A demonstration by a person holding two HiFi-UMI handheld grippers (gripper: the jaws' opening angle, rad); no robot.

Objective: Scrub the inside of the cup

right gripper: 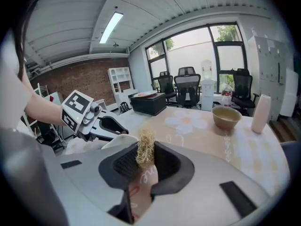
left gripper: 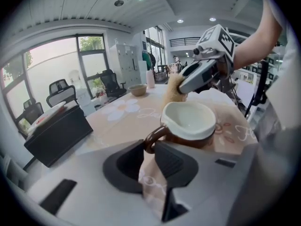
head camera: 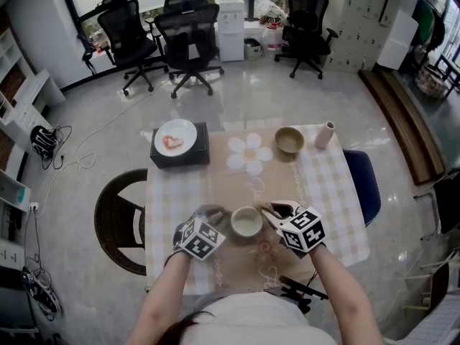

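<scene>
So the brown ceramic cup with the cream inside (head camera: pixel 246 221) is sitting near the 6 o'clock edge of the checked-cloth desk (head camera: pixel 330 192). The left gripper (left gripper: pixel 149 154) is parked at the cup's 9 o'clock, its fingers (left gripper: pixel 171 161) pinching the brown loop handle. The right gripper (right gripper: pixel 145 159) is hovering at the cup's 3 o'clock, its fingers pinching a straw-coloured fibre scrubber (right gripper: pixel 145 152) right by the rim. Can't tell if it's touching.
</scene>
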